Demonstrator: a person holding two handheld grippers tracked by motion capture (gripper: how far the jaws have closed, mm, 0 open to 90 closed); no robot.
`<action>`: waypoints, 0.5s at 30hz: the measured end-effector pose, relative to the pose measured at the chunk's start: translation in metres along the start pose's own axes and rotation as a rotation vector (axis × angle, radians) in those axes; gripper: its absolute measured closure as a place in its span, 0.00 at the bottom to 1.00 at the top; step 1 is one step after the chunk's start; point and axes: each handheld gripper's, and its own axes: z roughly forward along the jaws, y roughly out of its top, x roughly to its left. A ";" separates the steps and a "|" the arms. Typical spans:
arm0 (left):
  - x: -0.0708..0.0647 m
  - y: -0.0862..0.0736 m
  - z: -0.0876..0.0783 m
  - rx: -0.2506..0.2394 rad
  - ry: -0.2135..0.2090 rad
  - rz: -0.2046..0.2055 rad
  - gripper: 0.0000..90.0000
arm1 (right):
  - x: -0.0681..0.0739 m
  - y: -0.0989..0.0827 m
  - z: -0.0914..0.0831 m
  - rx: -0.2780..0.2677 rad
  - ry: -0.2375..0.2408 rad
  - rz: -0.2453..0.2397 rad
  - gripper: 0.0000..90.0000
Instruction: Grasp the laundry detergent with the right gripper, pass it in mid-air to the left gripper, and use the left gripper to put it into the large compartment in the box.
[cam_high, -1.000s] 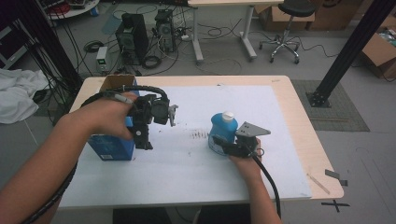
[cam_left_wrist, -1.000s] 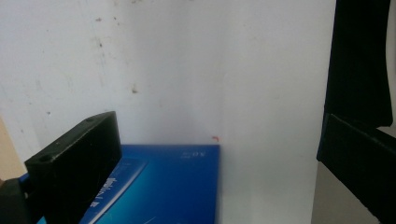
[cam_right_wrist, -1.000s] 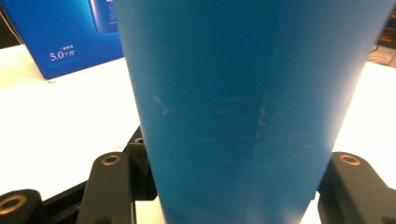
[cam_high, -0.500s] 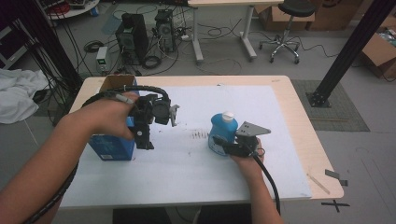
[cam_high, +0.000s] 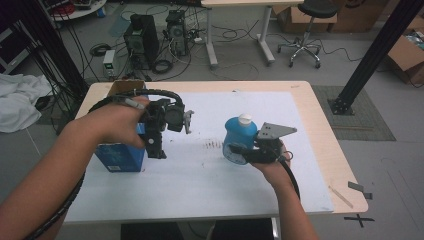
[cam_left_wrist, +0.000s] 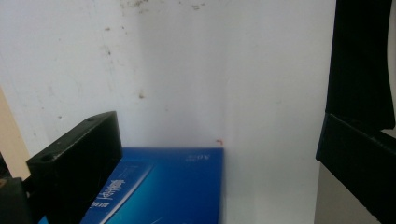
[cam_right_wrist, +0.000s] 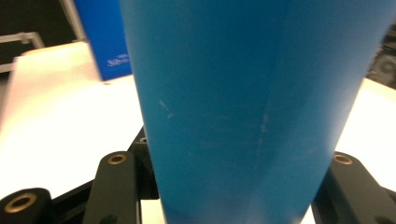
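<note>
Right gripper (cam_high: 239, 151) fingers clamped on blue bottle (cam_high: 239, 136), upright, apparently just clear of white surface (cam_high: 210, 175). Left gripper (cam_high: 156, 150) fingers apart over blue box (cam_left_wrist: 159, 186), box ungrasped on surface. Grasp done; placing bottle seemingly left.

High view above table (cam_high: 310, 150), gripper views close, sharing blue box (cam_high: 120, 159).

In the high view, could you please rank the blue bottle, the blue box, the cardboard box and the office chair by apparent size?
1. Office chair, though it stands farther off, so its real lead is bigger.
2. Blue box and blue bottle look about alike; I won't rank them.
3. Cardboard box, mostly hidden.
</note>
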 end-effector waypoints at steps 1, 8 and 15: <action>0.000 0.000 0.000 -0.002 0.002 0.002 0.01 | 0.000 0.004 -0.002 0.000 0.012 -0.008 0.50; 0.000 0.004 -0.002 0.001 0.001 0.007 0.01 | 0.004 0.023 -0.008 0.010 0.089 -0.035 0.50; 0.000 0.007 -0.005 0.003 -0.005 0.011 0.01 | 0.010 0.032 -0.005 0.024 0.177 -0.067 0.50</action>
